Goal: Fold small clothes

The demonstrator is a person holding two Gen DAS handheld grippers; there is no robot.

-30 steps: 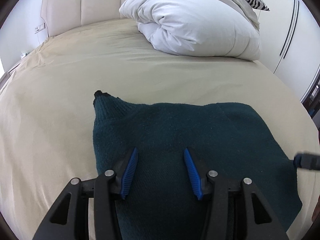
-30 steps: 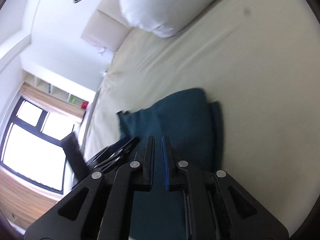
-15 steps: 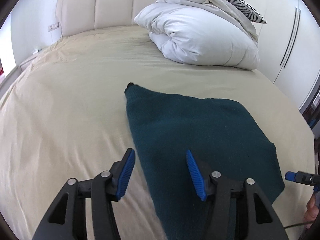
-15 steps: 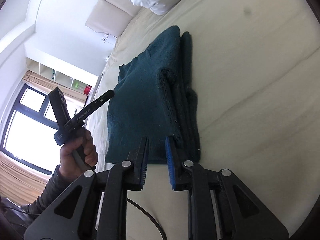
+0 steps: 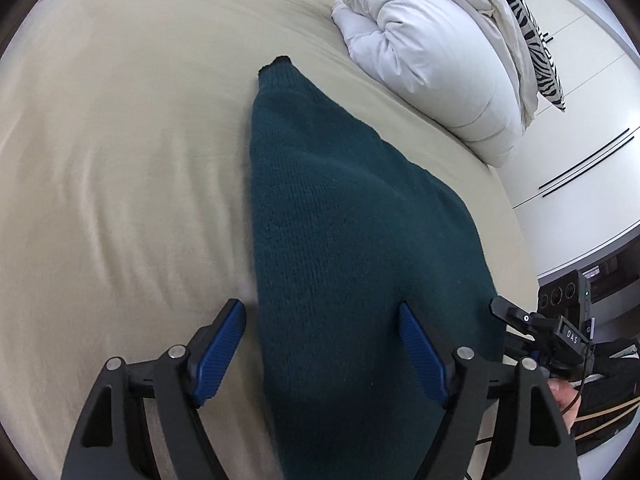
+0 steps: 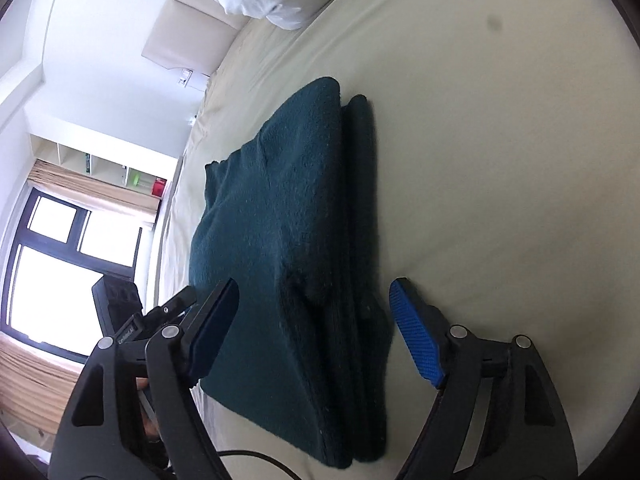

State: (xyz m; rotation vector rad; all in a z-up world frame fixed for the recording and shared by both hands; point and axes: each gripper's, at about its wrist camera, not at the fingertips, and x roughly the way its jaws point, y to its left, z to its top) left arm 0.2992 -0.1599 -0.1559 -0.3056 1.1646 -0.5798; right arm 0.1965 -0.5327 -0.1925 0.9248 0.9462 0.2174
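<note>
Fold just laid: your left tool [image 5: 320,344] and right tool [image 6: 314,324], jaws opening, straddle the teal sweater [image 5: 344,232] ungripped on the bed [image 5: 120,160]; next, regrasp an edge.

Beige bed sheet [image 5: 120,160]; white duvet [image 5: 424,52] bundled, zebra-print pillow [image 5: 532,28] on top; window [image 6: 60,264]; wall shelves [image 6: 100,168].

Dark teal knit garment [image 5: 344,248], folded into a flat multi-layer stack on the beige bed sheet [image 5: 120,200]. Stacked fold edges show along one side [image 6: 360,280]. One narrow end points toward the white duvet [image 5: 432,52], not touching it.
</note>
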